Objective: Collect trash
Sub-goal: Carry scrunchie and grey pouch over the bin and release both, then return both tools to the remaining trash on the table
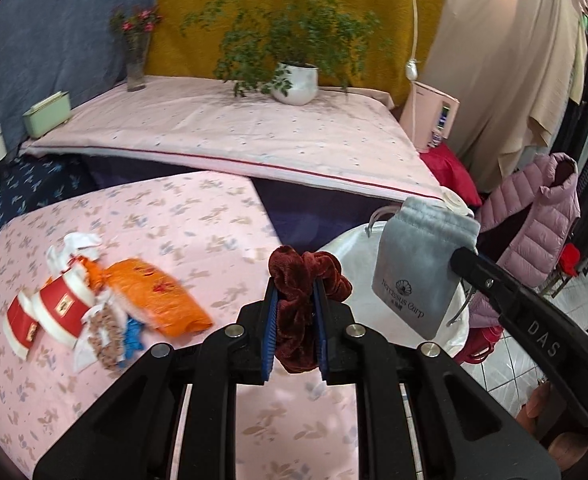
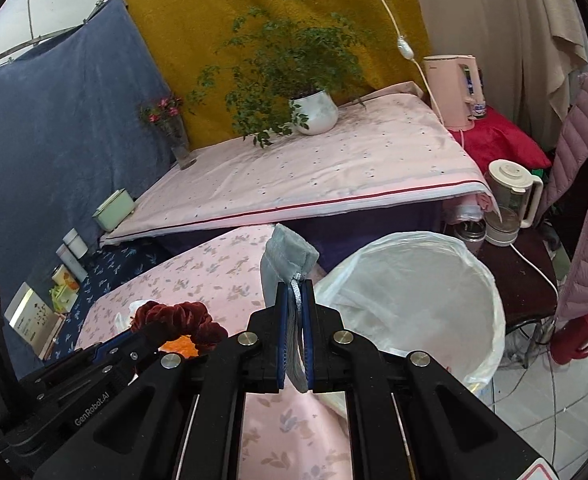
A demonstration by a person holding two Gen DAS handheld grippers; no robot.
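My left gripper [image 1: 297, 312] is clamped on the maroon scrunchie [image 1: 305, 280]; my right gripper [image 2: 295, 336] pinches the grey pouch [image 2: 288, 264] beside the lined bin [image 2: 413, 300]; wrappers [image 1: 106, 300] lie on the tablecloth [image 1: 194, 216].

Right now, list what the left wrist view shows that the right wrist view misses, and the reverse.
Left only: the pile of red, white and orange wrappers on the pink floral cloth, and the printed face of the grey drawstring pouch.
Right only: the open mouth of the white-lined trash bin and a clear blender jug.
Both: the dark red velvet scrunchie in the left gripper, the pouch in the right gripper, the potted fern.
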